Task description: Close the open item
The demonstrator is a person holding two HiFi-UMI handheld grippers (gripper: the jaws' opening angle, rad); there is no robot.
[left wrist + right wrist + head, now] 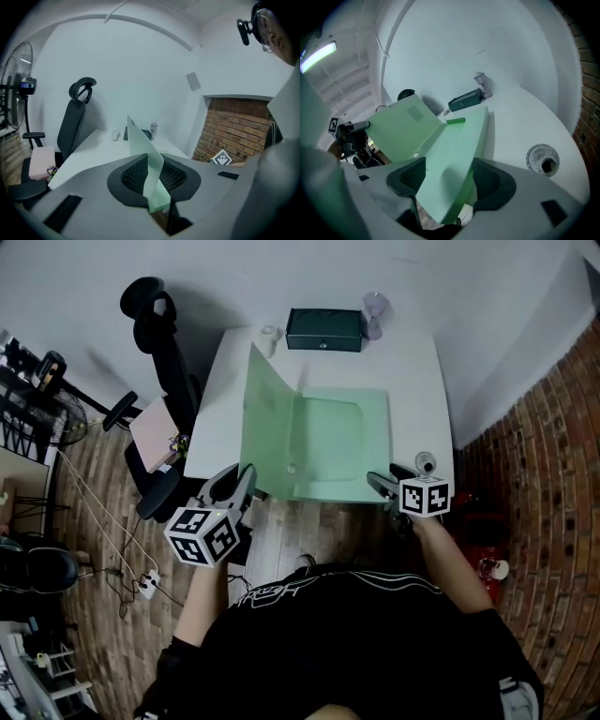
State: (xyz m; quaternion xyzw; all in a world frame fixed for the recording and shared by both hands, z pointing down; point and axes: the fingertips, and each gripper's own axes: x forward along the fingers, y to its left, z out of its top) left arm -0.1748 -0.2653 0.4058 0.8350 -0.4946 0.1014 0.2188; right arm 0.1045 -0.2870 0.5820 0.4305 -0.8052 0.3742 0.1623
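A pale green box folder (337,442) lies open on the white table (412,381), its cover (267,418) standing up along the left side. My left gripper (246,476) is shut on the near corner of that cover; in the left gripper view the thin green sheet (149,171) is pinched between the dark pads (180,176). My right gripper (380,486) is at the folder's near right corner. In the right gripper view the folder's base (454,145) runs between the widely spread fingers (490,180), and I see no firm pinch.
At the table's far edge stand a dark green case (323,330), a clear stemmed glass (375,313) and a small white cup (270,336). A round cable hole (425,462) sits near the right gripper. A black office chair (159,343) stands left, a brick wall (544,456) right.
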